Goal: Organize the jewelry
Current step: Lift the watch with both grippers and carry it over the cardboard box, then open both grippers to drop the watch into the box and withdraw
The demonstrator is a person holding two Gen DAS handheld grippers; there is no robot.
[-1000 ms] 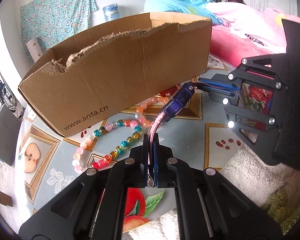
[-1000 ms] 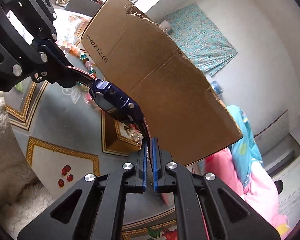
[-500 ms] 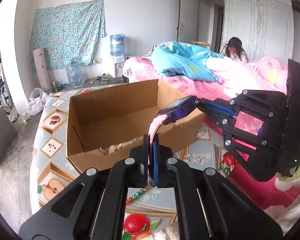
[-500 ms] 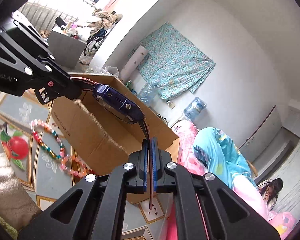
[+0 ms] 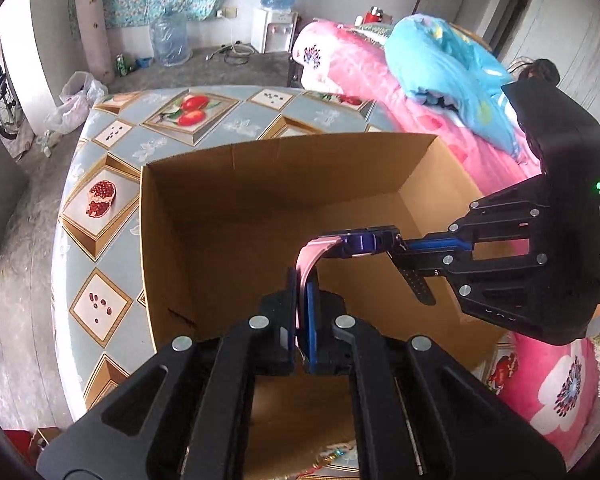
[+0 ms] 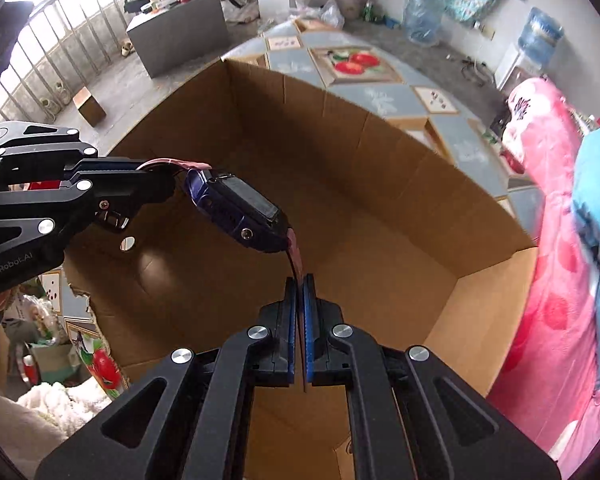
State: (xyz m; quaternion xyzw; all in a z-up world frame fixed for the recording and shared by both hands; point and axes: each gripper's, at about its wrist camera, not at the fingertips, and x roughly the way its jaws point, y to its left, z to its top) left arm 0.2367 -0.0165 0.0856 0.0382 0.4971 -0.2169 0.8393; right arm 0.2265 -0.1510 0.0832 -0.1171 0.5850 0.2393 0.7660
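Watch [image 5: 360, 242] stretched level between both tongs, over box [image 5: 228, 200]

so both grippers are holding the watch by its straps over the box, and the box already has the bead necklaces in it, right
Not quite: the cardboard box is empty in the right wrist view. The rest holds: the left gripper and right gripper each clamp a strap of the watch above it.

The box [image 5: 228, 216] is showing matt brown corrugated cardboard, rough and torn along one edge. The watch [image 6: 236, 210] is gleaming with a glossy blue plastic case and a smooth pink rubbery strap. Both grippers [image 5: 300, 320] [image 6: 299, 320] are looking like matt black plastic with shiny metal screws. The tablecloth [image 5: 100, 208] is shining like printed vinyl.
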